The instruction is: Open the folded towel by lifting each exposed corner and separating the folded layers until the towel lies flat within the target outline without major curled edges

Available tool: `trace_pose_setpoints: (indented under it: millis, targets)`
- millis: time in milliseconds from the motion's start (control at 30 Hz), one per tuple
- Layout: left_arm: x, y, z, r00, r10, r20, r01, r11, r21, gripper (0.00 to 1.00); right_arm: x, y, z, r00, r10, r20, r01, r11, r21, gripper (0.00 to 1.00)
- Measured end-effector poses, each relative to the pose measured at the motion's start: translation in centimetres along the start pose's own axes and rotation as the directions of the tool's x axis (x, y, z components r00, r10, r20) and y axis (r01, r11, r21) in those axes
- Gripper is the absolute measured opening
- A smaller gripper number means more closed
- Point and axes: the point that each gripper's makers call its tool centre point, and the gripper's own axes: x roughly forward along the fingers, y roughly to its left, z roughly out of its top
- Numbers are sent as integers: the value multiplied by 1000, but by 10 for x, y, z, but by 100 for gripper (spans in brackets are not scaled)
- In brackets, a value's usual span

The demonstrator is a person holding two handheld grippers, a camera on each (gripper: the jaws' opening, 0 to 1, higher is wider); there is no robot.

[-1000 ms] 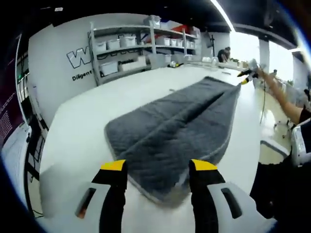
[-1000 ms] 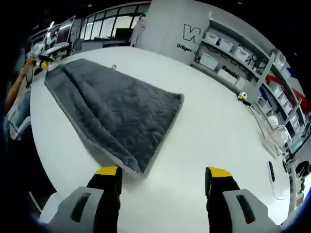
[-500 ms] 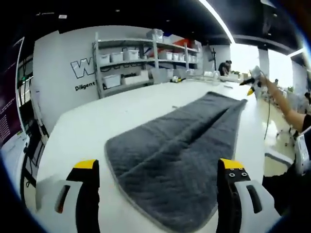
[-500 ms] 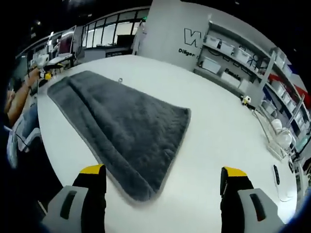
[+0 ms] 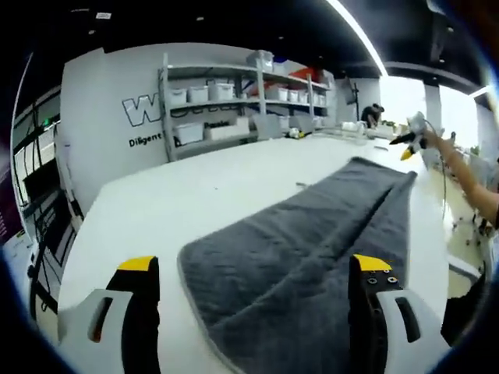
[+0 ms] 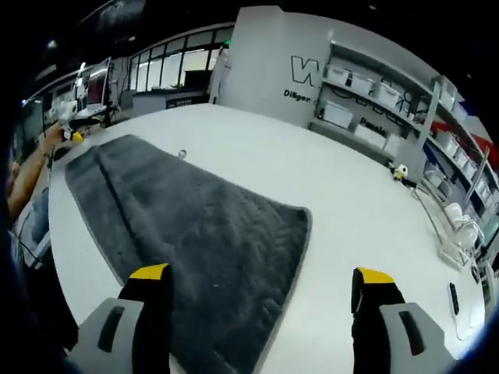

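A: While both cams are looking along the table (image 5: 195, 187), what's lying on it?

B: Grey towel (image 5: 312, 257), spread long across the white top, w/ a lengthwise fold ridge running down it. In left gripper view its near end is sitting between the jaws, pale edging curving round the corner. In right gripper view the towel (image 6: 195, 241) is reaching under the left jaw; the right jaw is hanging over bare table (image 6: 366, 210).

A: Grippers?

B: Left gripper (image 5: 253, 269): yellow-tipped jaws standing wide apart, nothing in them. Right gripper (image 6: 261, 276): same, jaws well apart, gripping nothing. Right gripper (image 5: 411, 132) is also showing far off in left gripper view, past the towel's far end, w/ the person's forearm (image 5: 468, 175) trailing from it.

A: Room?

B: Grey wall w/ big white lettering (image 5: 144, 111), partly cut off. Metal shelving (image 5: 242, 89) beside it is carrying white bins. Ceiling light strip (image 5: 355, 35) is glowing overhead. Right gripper view: windows (image 6: 175, 62) at back, shelving (image 6: 390, 101) to the right, a small object (image 6: 401, 172) sitting near the table's far edge – too small to id.
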Motion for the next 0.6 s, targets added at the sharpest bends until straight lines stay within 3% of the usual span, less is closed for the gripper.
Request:
trace_pose_setpoints:
  millis: [133, 267, 400, 600]
  targets:
    - [20, 10, 3, 1000, -4, 3, 5, 1000, -20, 99, 22, -1, 13, 999, 12, 32, -13, 1000, 19, 93]
    - [43, 25, -2, 999, 21, -31, -21, 1000, -4, 99, 48, -10, 27, 998, 18, 57, -20, 999, 38, 90]
    - [63, 38, -4, 999, 36, -34, -37, 999, -20, 98, 68, -10, 33, 998, 27, 62, -30, 998, 50, 83]
    - [84, 59, -13, 996, 64, -54, -67, 996, -51, 68, 97, -15, 50, 992, 32, 124, -43, 995, 93, 56]
